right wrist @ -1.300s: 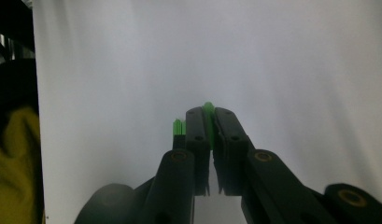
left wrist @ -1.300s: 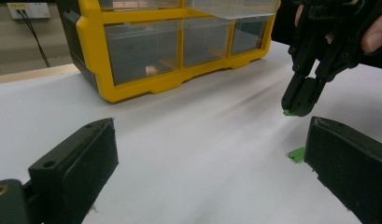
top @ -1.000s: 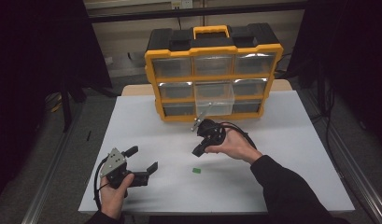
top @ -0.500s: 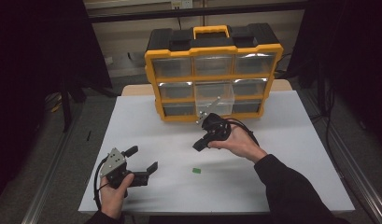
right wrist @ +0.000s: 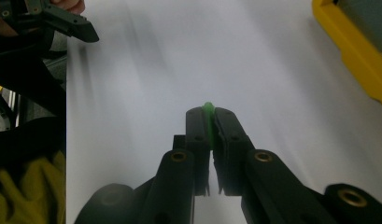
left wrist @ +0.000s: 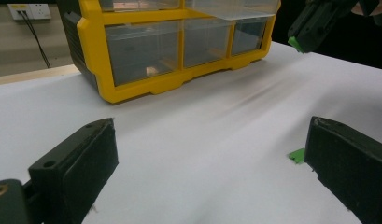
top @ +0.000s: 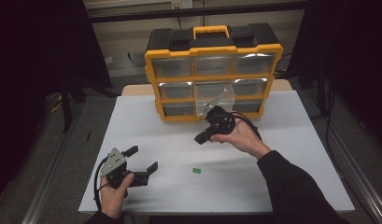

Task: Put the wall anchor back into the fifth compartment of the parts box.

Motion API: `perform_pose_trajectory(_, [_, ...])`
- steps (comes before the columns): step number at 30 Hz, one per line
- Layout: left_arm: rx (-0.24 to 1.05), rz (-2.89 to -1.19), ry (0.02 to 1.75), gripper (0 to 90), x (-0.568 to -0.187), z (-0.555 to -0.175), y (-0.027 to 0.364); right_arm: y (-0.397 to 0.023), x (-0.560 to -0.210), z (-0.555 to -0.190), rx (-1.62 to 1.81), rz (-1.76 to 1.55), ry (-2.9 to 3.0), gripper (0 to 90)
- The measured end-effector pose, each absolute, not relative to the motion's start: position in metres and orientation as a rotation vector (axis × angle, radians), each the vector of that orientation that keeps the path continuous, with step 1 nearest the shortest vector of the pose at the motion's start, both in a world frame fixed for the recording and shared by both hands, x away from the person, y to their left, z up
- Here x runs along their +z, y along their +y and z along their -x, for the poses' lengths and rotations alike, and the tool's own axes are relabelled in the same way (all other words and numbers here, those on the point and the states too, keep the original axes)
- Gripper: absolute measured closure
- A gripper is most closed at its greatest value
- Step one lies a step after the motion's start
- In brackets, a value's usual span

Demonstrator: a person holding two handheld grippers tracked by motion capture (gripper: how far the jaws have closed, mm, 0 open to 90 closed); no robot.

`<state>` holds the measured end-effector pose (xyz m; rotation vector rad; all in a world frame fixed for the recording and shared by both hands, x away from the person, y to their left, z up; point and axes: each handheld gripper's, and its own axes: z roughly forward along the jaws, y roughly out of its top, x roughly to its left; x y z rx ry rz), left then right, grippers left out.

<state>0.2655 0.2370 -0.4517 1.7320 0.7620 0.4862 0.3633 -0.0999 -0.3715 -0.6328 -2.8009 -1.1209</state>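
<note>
My right gripper (top: 201,138) hangs above the white table, just in front of the yellow organizer (top: 212,77). Its jaws are shut on a small green piece (right wrist: 208,108), whose tip pokes out between the pads. The left gripper view shows that gripper (left wrist: 298,43) at the upper right with the green piece at its tip. A second green piece (top: 195,171) lies flat on the table. My left gripper (top: 143,158) rests low at the near left, open and holding nothing. That second green piece (left wrist: 297,155) lies just beside its right jaw.
The organizer has clear drawers in three rows and a black top with a yellow handle (top: 210,31). Its middle drawer (top: 215,94) is pulled out a little. The white table (top: 296,154) ends at a metal rail on either side, with dark floor beyond.
My right gripper has lifted a little off the table and drifted toward the organizer, still shut on the green piece. The left gripper has stayed put.
</note>
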Motion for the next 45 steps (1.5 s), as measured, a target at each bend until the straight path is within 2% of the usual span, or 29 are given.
perform_pose_trajectory(20, [0.485, -1.73, 0.764, 2.8, -0.452, -0.266, 0.236, -0.104, -0.321, -0.378, -1.207, 0.673, -2.775, 85.1])
perform_pose_trajectory(35, [0.485, -1.728, 0.765, 2.8, -0.452, -0.266, 0.237, -0.122, -0.281, -0.392, -1.31, 0.704, -2.8, 85.0])
perform_pose_trajectory(45, [0.481, -1.723, 0.768, 2.7, -0.452, -0.266, 0.237, -0.134, -0.272, -0.411, -1.279, 0.801, -2.836, 85.0])
